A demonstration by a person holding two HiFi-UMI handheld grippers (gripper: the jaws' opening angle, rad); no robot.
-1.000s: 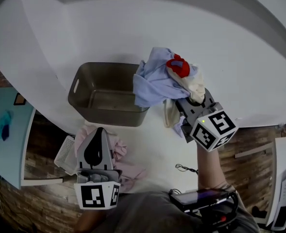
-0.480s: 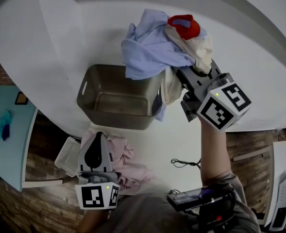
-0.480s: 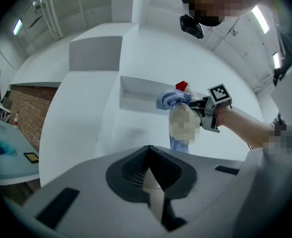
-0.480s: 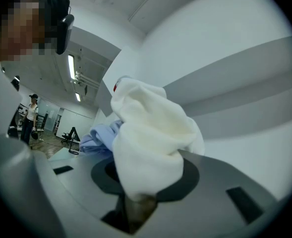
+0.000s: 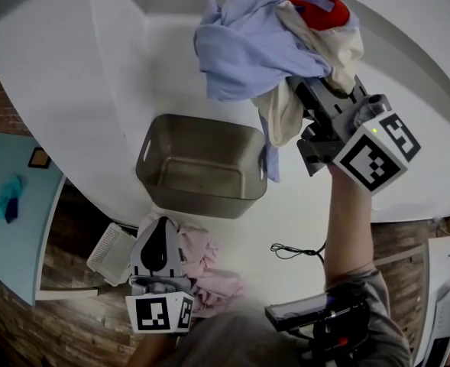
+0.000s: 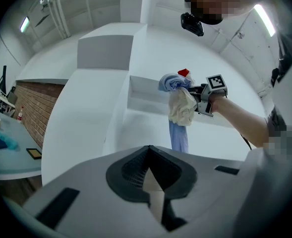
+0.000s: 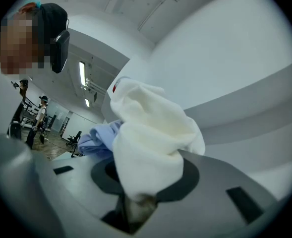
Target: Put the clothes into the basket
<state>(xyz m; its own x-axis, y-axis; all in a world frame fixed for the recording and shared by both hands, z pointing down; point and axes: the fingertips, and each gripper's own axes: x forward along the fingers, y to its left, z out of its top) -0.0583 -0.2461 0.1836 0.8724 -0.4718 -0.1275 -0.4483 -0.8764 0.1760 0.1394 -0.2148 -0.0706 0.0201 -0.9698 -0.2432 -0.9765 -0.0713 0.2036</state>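
Grips with the right tool (image 5: 305, 98) a soft, crumpled bundle of clothes (image 5: 247, 44), pale blue, cream and red, in the upper frame, up-frame of the smooth grey rounded-rectangle basket (image 5: 152, 150) on the white tabletop (image 5: 79, 90). Holds the left tool (image 5: 161, 228) clenched, empty, bottom left, beside a rumpled pink garment (image 5: 198, 254). Shows cream cloth pinched between jaws only in the right gripper view.
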